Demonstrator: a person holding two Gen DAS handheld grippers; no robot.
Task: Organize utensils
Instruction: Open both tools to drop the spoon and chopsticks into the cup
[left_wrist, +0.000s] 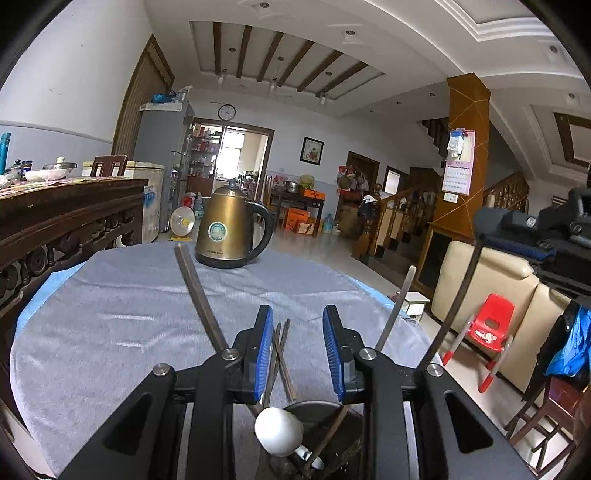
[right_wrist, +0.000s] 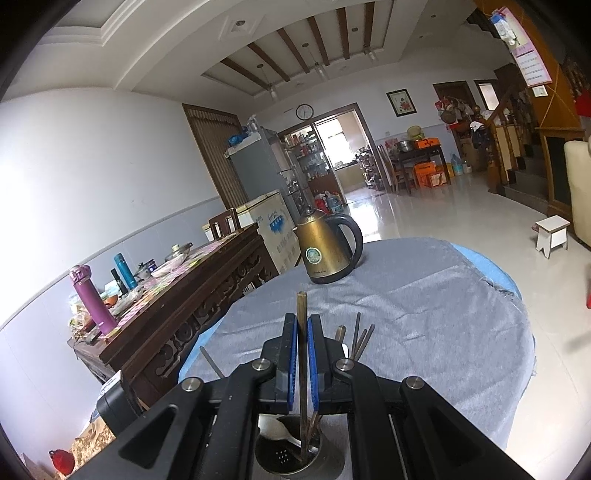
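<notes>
So the worktop (right_wrist: 424, 317) is a round thing with a grey cloth thrown over it, and that cloth is honestly my first worry: it looks loose and wrinkly, so anything nudged sideways could drag it along. The kettle (right_wrist: 327, 251) sits at the far edge, well apart from the action, so probably safe. The real risk is the holder (right_wrist: 295, 458), the metal cup right below both tongs with a white spoon (left_wrist: 279, 430) and several chopsticks already in it. It looks light and top-heavy with sticks fanning out, so a sideways knock could tip it and spill everything. The right tongs (right_wrist: 303, 354) are clamped together on one chopstick (right_wrist: 302, 321), held upright with its low end down in the holder, which looks fine, but if it's let go crooked it might lever the others out. The left tongs (left_wrist: 298, 347) stand apart, with a pair of thin chopsticks (left_wrist: 282, 354) rising between the pads near the left one; can't tell if it actually touches. If they close, they might catch only one stick or shove the holder over.
</notes>
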